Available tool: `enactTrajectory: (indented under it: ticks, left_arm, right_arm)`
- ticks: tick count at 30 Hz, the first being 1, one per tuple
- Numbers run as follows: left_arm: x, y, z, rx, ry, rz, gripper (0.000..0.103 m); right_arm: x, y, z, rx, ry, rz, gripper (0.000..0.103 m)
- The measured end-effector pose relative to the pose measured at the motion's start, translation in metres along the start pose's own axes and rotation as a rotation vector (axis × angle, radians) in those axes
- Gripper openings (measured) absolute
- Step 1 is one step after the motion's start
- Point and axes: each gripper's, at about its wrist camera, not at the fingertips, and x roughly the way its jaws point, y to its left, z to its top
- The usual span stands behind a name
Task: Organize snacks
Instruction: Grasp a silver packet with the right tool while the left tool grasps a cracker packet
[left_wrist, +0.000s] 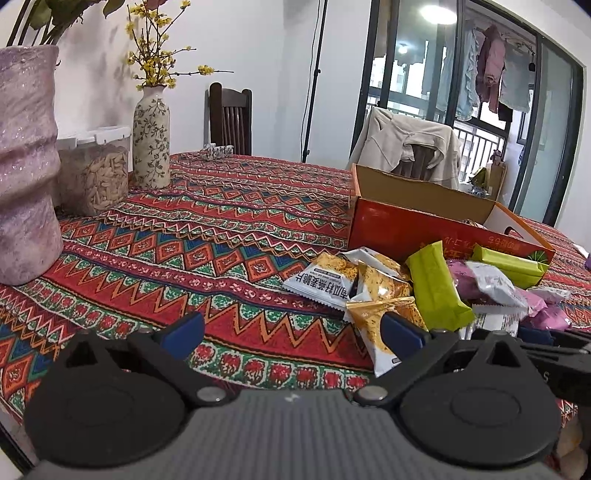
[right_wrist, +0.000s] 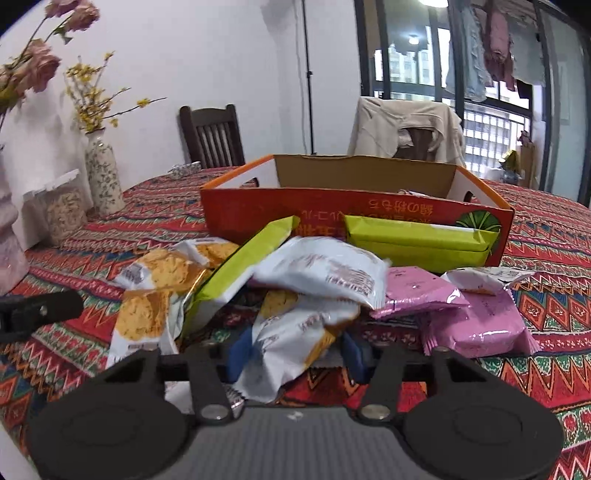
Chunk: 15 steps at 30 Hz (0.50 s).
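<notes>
A pink vase (left_wrist: 26, 166), a jar of seeds (left_wrist: 94, 177) and a flowered vase (left_wrist: 151, 140) line the worktop's (left_wrist: 221, 229) left side. The left claw (left_wrist: 291, 328) is spread wide over the patterned cloth, nothing between its pads, its right pad touching a cracker packet (left_wrist: 373, 332). Right of it, a heap of snack packets (right_wrist: 317, 273) lies against an orange cardboard box (right_wrist: 354, 210). The right claw (right_wrist: 295, 354) is clenched on a crumpled white packet (right_wrist: 295, 339) at the heap's near edge.

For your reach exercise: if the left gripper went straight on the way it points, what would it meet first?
Probably only the tablecloth: the left gripper points at bare cloth, with the snack pile just beside its right finger. Depth is unclear.
</notes>
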Motion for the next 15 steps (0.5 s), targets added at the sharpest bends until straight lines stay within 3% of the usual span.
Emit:
enactTrajectory:
  ticks: [3, 15]
  left_arm:
    - [0.001, -0.003, -0.002, 0.002, 0.007, -0.002, 0.103]
    - [0.012, -0.026, -0.002, 0.026, 0.061, -0.027, 0.103]
  right_arm:
    - [-0.006, -0.004, -0.004, -0.006, -0.008, 0.026, 0.029]
    - [-0.045, -0.027, -0.008, 0.0, -0.134, 0.057, 0.028]
